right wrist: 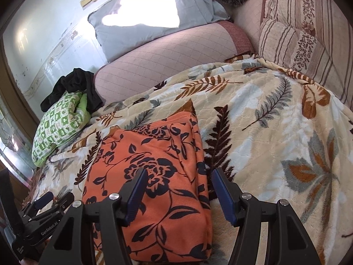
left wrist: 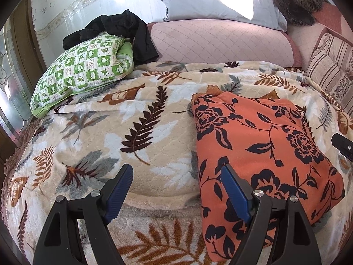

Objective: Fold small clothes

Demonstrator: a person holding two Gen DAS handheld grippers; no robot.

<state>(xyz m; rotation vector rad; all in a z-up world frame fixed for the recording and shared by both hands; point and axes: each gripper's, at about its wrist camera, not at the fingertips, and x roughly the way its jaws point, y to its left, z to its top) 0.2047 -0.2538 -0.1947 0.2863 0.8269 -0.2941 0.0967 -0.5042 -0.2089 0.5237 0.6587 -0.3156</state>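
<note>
Where lettering shows, left gripper point(right wrist: 47, 201) reads "GenRobot.AI".

A folded orange floral fleece garment point(left wrist: 262, 154) lies on the leaf-patterned plush blanket point(left wrist: 132, 132) — behind it to the left, a green-and-white checked pillow point(left wrist: 81, 77) with a crumpled black garment point(left wrist: 123, 31) on top.

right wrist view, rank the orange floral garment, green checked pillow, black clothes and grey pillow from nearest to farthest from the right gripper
1. orange floral garment, folded, under the right gripper
2. green checked pillow, far left
3. black clothes, heaped on that pillow
4. grey pillow, at the back against the wall
</note>
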